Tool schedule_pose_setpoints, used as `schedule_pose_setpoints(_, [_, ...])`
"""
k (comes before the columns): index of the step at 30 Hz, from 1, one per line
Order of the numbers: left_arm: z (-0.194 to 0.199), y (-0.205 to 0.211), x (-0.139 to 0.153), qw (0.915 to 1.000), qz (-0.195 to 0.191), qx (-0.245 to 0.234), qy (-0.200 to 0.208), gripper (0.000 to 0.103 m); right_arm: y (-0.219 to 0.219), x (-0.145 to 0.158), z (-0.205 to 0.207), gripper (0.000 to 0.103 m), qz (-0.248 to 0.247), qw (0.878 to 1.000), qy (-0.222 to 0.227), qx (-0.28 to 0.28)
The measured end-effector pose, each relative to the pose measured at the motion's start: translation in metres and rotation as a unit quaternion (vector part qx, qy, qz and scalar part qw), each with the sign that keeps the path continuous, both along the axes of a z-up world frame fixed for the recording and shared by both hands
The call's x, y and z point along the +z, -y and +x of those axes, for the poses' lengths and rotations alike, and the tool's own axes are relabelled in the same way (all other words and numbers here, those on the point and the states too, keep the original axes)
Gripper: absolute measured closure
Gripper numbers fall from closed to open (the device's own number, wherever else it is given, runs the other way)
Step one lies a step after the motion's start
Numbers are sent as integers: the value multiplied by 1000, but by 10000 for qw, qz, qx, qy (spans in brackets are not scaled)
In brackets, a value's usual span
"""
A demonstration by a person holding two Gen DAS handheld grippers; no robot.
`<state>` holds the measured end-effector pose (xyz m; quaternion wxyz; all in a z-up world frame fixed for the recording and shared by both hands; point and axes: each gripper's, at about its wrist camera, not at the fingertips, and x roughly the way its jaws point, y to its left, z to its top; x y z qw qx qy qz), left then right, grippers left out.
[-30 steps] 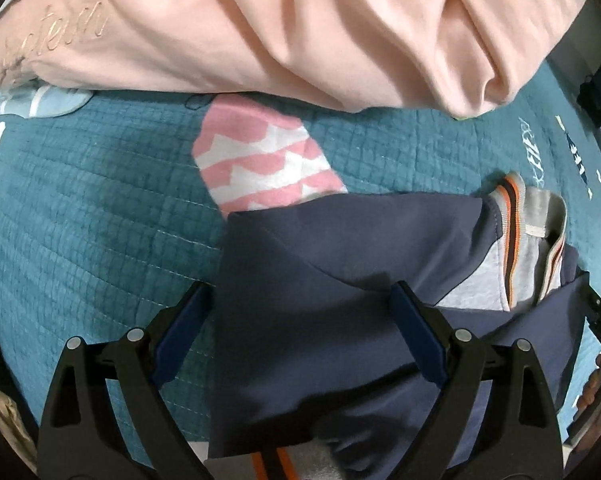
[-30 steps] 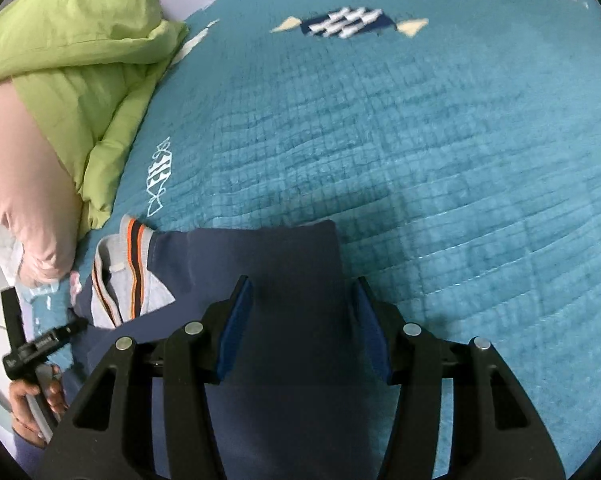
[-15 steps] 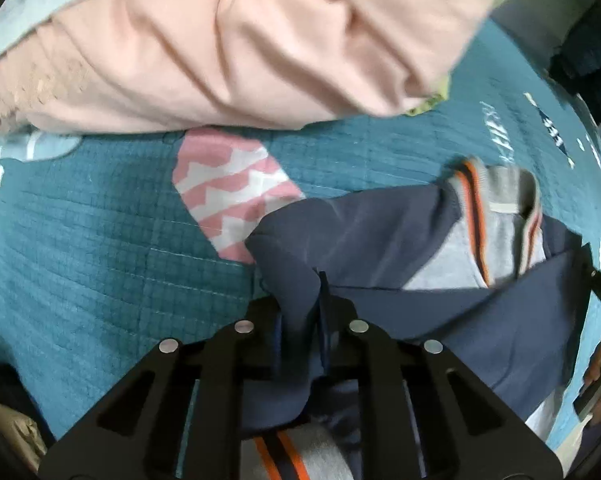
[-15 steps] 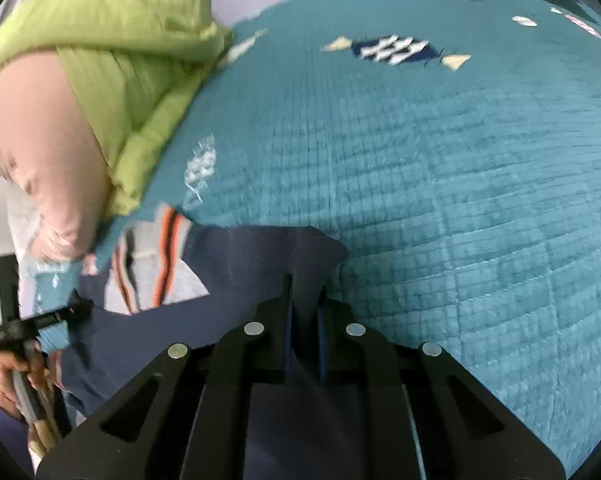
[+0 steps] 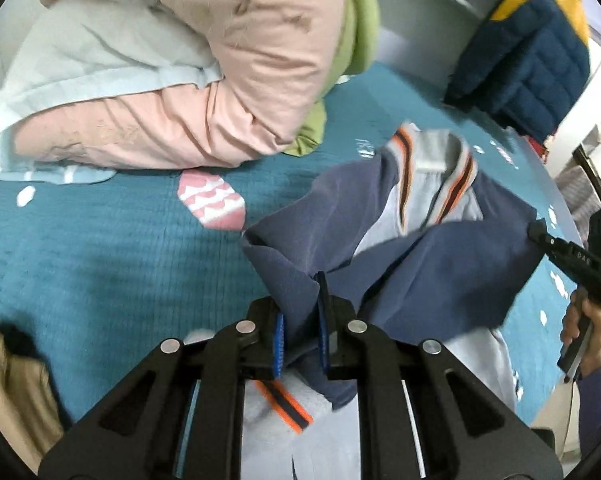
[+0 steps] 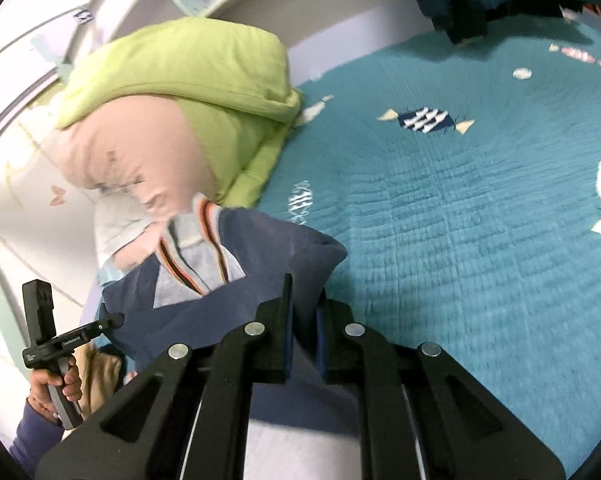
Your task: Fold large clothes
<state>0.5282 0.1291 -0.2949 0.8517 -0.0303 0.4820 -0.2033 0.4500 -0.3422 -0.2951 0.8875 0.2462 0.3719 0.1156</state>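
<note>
A navy sweatshirt (image 5: 440,276) with a grey lining and an orange-and-black striped collar (image 5: 432,168) hangs lifted above the teal bedspread (image 5: 100,256). My left gripper (image 5: 300,320) is shut on its left shoulder edge. My right gripper (image 6: 302,312) is shut on the other shoulder edge of the sweatshirt (image 6: 260,256). The right gripper also shows at the right edge of the left wrist view (image 5: 540,232), touching the cloth. The left gripper shows at the left of the right wrist view (image 6: 116,318).
A pink quilt (image 5: 220,80) and a green quilt (image 6: 204,76) are piled at the head of the bed. A navy and yellow padded jacket (image 5: 532,52) lies at the far right. A tan cloth (image 5: 12,392) lies at the lower left.
Both grippers closed on the sweatshirt's shoulders, then lifted it off the bed. The collar now stands higher and the cloth hangs between the two grippers.
</note>
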Motion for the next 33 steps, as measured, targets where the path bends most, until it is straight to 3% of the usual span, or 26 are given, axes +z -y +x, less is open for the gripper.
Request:
schedule_pose_setpoints(5, [-77, 1, 8, 9999, -135, -75, 39, 91, -4, 25, -83, 95, -49, 9998, 62, 167])
schedule_pose_setpoints(8, [-127, -1, -3, 9996, -115, -225, -128, 91, -10, 19, -139, 95, -358, 9989, -119, 263])
schedule_pose_setpoints(12, [-187, -6, -26, 9987, 38, -323, -404, 90, -13, -20, -202, 95, -491, 9956, -770, 196])
schedule_pose_setpoints(17, [-231, -11, -83, 9926, 171, -349, -1146, 86, -21, -84, -244, 94, -473, 9822, -1811, 136])
schedule_pose_setpoints(18, [-236, -11, -94, 9919, 366, -287, -1180, 86, -20, -91, -249, 91, -369, 9808, -1913, 31])
schedule_pose_setpoints(20, [-242, -13, -100, 9922, 398, -261, -1148, 86, -13, -92, -257, 89, -211, 9802, -1959, -209])
schedule_pose_setpoints(23, [-245, -21, -89, 9931, 151, -85, -1161, 72, -10, -78, -260, 82, -239, 9809, -1902, -343])
schedule_pose_setpoints(27, [-255, -31, -61, 9948, 337, 123, -949, 43, -16, -46, -266, 77, -538, 9834, -1690, -381])
schedule_pose_setpoints(30, [-268, -42, -34, 9965, 516, 448, -484, 35, -15, -22, -280, 66, -630, 9890, -1285, -370])
schedule_pose_setpoints(33, [-272, -42, -16, 9966, 455, 646, -226, 34, -29, -10, -272, 64, -644, 9918, -1080, -208])
